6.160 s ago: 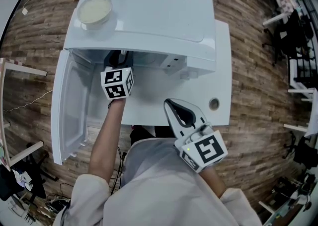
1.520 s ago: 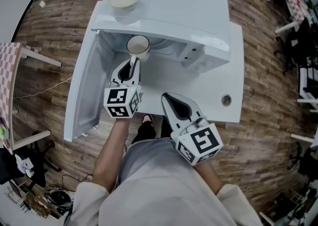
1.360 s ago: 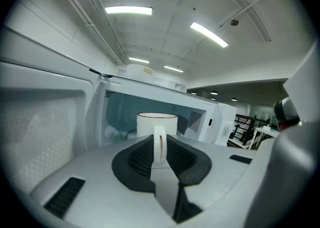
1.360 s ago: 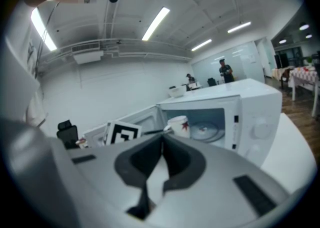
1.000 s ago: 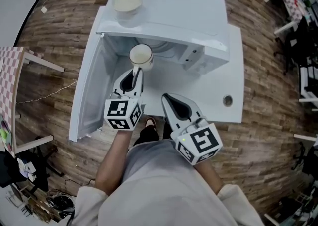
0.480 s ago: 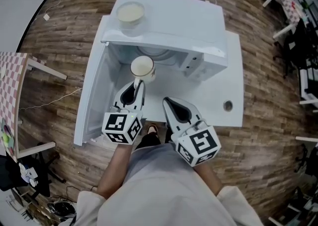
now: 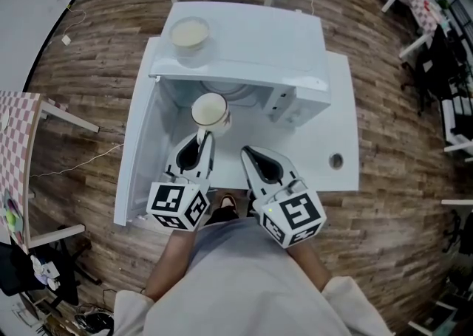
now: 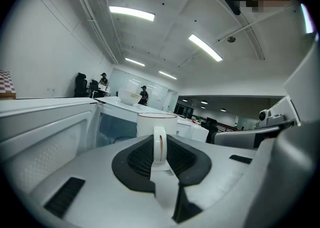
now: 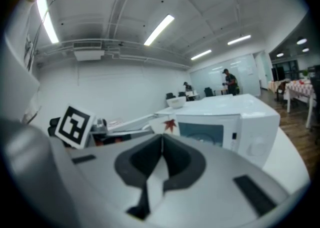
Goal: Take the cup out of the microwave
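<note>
A white cup (image 7: pixel 210 111) with a cream inside hangs in front of the open white microwave (image 7: pixel 251 46), outside its cavity. My left gripper (image 7: pixel 201 135) is shut on the cup's handle. In the left gripper view the handle (image 8: pixel 158 144) stands upright, pinched between the dark pads, with the cup (image 8: pixel 156 122) just beyond my left gripper (image 8: pixel 159 161). My right gripper (image 7: pixel 247 153) is shut on nothing, beside the left one. From the right gripper (image 9: pixel 162 141) view, the cup (image 9: pixel 167 124) shows a red leaf print.
The microwave door (image 7: pixel 137 153) hangs open to the left. A pale bowl (image 7: pixel 189 33) sits on the microwave's top. The white table (image 7: pixel 340 113) extends right of the microwave, with a round hole (image 7: pixel 336 159) in it. Wood floor surrounds the table.
The left gripper has drawn back toward the person and risen, bringing the cup from the cavity's mouth out in front of the microwave. The right gripper has stayed put.
</note>
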